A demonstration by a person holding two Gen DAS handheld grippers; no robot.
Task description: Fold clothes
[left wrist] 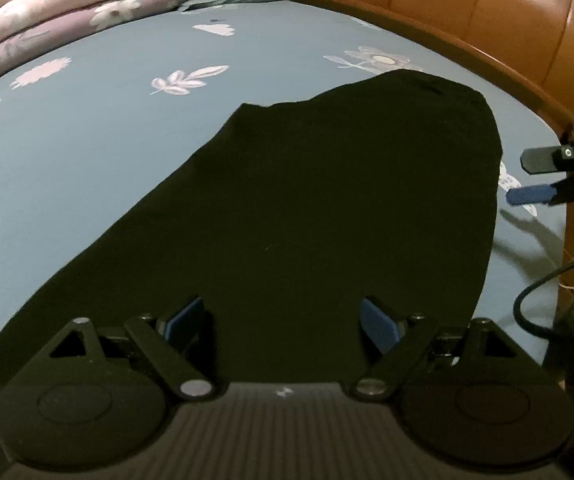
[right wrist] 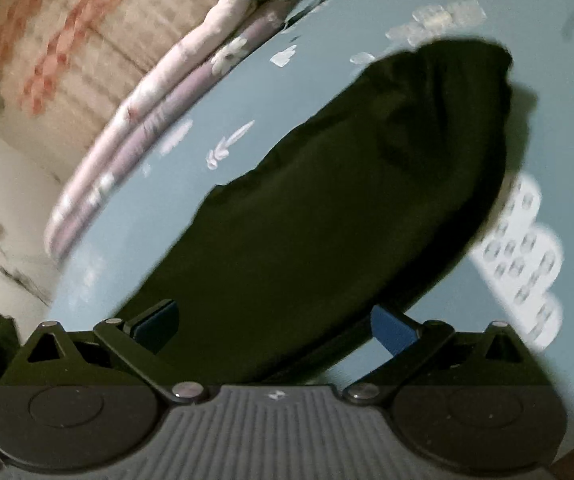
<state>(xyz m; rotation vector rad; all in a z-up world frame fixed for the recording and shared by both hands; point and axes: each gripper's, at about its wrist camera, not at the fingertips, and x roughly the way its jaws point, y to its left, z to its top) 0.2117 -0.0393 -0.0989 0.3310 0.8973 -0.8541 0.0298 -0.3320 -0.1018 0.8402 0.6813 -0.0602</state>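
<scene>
A black garment (left wrist: 327,200) lies spread flat on the bed's blue flowered sheet (left wrist: 87,152). The left tool (left wrist: 283,320) hovers over the garment's near end, its jaws wide apart and holding nothing. The right tool (left wrist: 527,178) hangs just beyond the garment's right edge, also spread open and empty. Folded floral quilts (left wrist: 47,28) lie at the bed's far left edge, well apart from the garment.

Two black handheld grippers

Left gripper (left wrist: 283,320) and right gripper (right wrist: 275,324): blue finger pads, silver pivot screws, ribbed grey housings.
</scene>
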